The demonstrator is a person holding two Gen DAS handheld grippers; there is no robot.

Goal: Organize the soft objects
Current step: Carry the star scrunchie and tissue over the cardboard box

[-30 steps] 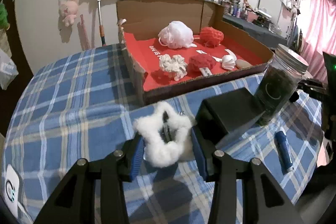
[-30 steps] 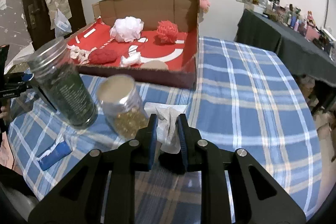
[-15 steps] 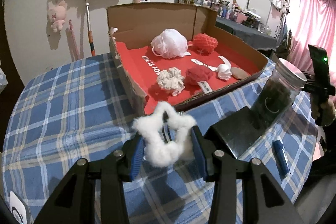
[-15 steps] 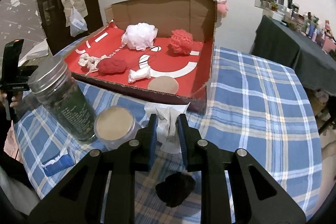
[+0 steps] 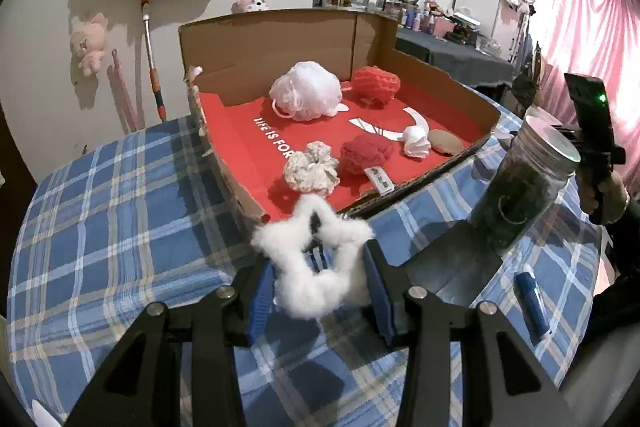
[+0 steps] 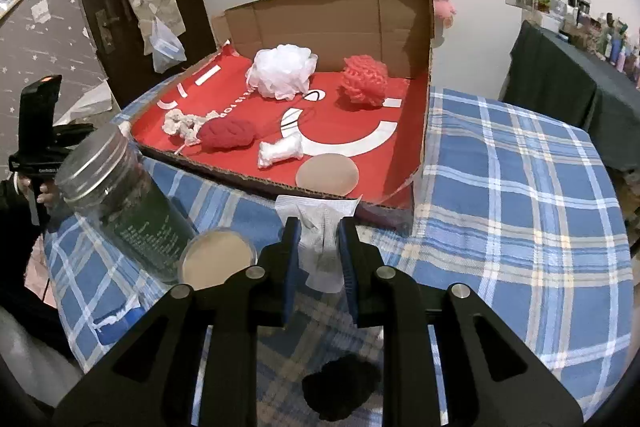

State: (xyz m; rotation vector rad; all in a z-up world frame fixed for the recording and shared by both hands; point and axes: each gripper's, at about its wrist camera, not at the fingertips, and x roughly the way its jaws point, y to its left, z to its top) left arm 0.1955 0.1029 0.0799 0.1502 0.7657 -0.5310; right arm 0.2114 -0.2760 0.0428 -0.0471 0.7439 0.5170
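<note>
**While Both Grippers Hold Soft Items Short of the Box: Carry-In Entry**

Item 1: fluffy white fur scrunchie (image 5: 316,267), ring-shaped, pinched between the blue pads of the left gripper (image 5: 318,287), raised above the blue plaid tablecloth (image 5: 120,227), just short of the near corner of the shallow cardboard box with red printed liner (image 5: 248,195).

Item 2: crumpled white gauze-like packet (image 6: 320,247), clamped narrowly in the right gripper (image 6: 319,263), hanging just before the box's near wall.

Handling note: both loads probably belong inside the box. Lift each clear of the low front wall before moving forward, and release only once over bare red liner.

Box contents: white mesh bath pouf (image 5: 306,95), red knitted ball (image 5: 375,85), cream crocheted scrunchie (image 5: 312,171), red scrunchie (image 5: 366,153), small white twisted piece (image 5: 416,141), tan round pad (image 5: 445,142). Open liner lies at left front and centre.

Obstacles: tall clear jar of dark contents with metal lid (image 6: 116,207) and short round jar with tan lid (image 6: 218,259) stand near the right gripper's left flank; a black fuzzy lump (image 6: 340,391) lies beneath it. Right side of the table is free.
</note>
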